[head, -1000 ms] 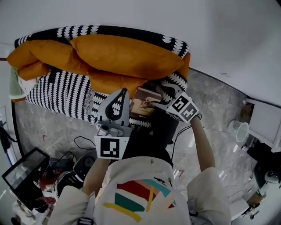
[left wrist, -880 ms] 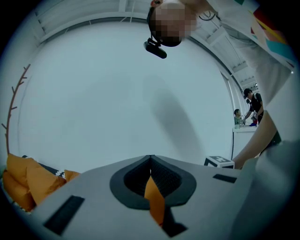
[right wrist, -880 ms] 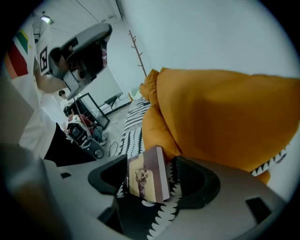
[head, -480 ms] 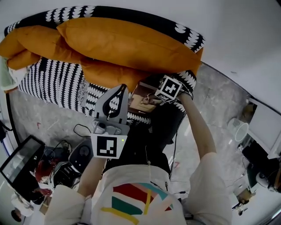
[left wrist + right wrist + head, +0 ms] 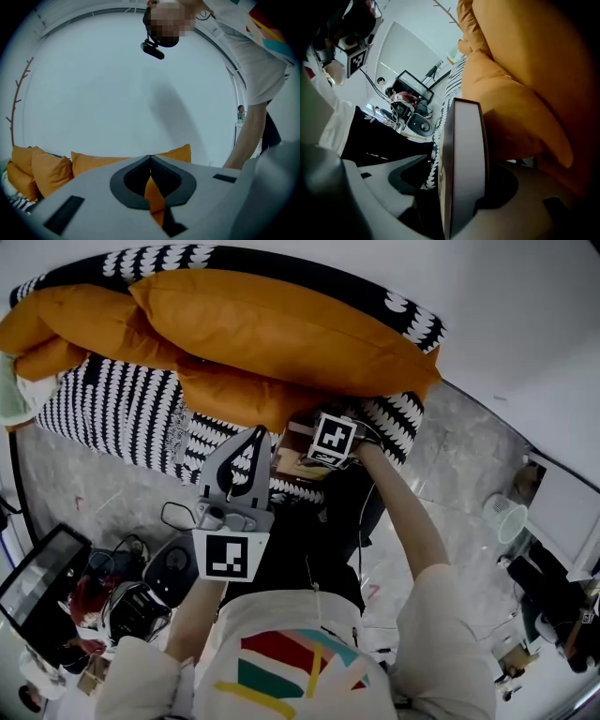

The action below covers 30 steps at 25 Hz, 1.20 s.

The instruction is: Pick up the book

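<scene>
**Right claw.** The right claw (image 5: 459, 187) is clamped on the book (image 5: 465, 154). One jaw bears on each cover, and the pale page block faces the right gripper view edge-on. In the head view the right claw (image 5: 314, 451) reaches forward on an outstretched arm, its marker cube uppermost and showing a black-and-white square code.

**Book position.** The book (image 5: 295, 465) is at the front edge of the sofa (image 5: 131, 432), just below the orange cushions (image 5: 272, 338) and over the black-and-white patterned cover. Whether it rests on the seat or is clear of it cannot be determined. The cover carries a brownish picture; no title or lettering on it can be read. In the right gripper view an orange cushion (image 5: 520, 93) lies close along one side of the book, and the patterned cover (image 5: 438, 140) along the other.

**Left claw.** The left claw (image 5: 150, 159) is closed, with the jaw tips meeting and nothing between them. It points at a white wall above the orange cushions (image 5: 51, 171). In the head view the left claw (image 5: 262, 435) is held near the person's body, beside the book and apart from it. Its marker cube faces the camera with a square code.

**Markings.**
- Black trousers (image 5: 375, 136) carry a small white logo with lettering, too small to read.
- The person's white shirt (image 5: 300, 662) bears coloured stripes and no text.

**Surroundings.** A monitor (image 5: 42, 577) and cables lie on the marble floor (image 5: 94, 493).
</scene>
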Motion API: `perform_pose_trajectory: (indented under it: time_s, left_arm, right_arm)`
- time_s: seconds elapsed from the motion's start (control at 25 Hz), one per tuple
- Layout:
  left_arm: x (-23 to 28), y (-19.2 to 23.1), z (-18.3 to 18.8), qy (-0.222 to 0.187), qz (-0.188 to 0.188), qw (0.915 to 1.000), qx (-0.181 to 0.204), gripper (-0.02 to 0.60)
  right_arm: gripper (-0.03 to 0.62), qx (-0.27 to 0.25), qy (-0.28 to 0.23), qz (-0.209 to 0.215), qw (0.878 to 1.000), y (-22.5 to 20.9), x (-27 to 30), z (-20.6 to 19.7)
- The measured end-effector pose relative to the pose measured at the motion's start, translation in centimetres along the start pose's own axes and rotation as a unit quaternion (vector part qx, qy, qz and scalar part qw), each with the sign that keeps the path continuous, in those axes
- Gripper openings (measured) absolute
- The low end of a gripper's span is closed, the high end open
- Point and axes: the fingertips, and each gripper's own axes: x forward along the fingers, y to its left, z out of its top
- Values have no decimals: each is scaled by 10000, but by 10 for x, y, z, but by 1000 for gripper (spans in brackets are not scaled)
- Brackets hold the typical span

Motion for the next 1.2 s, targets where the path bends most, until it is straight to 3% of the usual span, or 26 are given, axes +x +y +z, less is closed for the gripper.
perform_pose_trajectory:
  time_s: [0.12, 0.24, 0.32, 0.56, 0.68, 0.8, 0.88, 0.96, 1.04, 1.2]
  left_arm:
    - [-7, 4, 2, -53, 43, 10000, 12, 6]
    - [-17, 8, 3, -105, 88, 9999, 9, 6]
    - [-24, 12, 4, -144, 137, 9998, -16, 6]
    - [-54, 21, 16, -327, 217, 9992, 5, 6]
    - [-72, 27, 35, -500, 177, 9985, 105, 6]
    - [-87, 35, 67, -866, 243, 9958, 191, 6]
    - [-103, 36, 90, -1064, 325, 9936, 210, 6]
    - [-116, 34, 113, -1383, 370, 9894, 245, 6]
    - [-124, 30, 132, -1635, 335, 9857, 249, 6]
    - [-144, 24, 156, -1827, 184, 9826, 267, 6]
  right_arm:
    - [325, -329, 433, 138, 9984, 25, 13, -5]
    - [306, -665, 519, -219, 9962, 30, 22, -5]
    - [206, -596, 506, -455, 9959, 27, 22, -5]
    - [172, -395, 452, -702, 9957, 44, 18, -1]
    - [167, -199, 81, -1062, 9941, 61, -7, 10]
    - [164, 295, -749, -1674, 9826, 70, -56, 30]
    - [164, 630, -1410, -2045, 9666, 88, -93, 42]
    - [164, 921, -2064, -2489, 9418, 104, -135, 53]
    - [164, 1197, -2691, -2990, 9077, 121, -180, 62]
    - [164, 1453, -3819, -3849, 8276, 173, -253, 79]
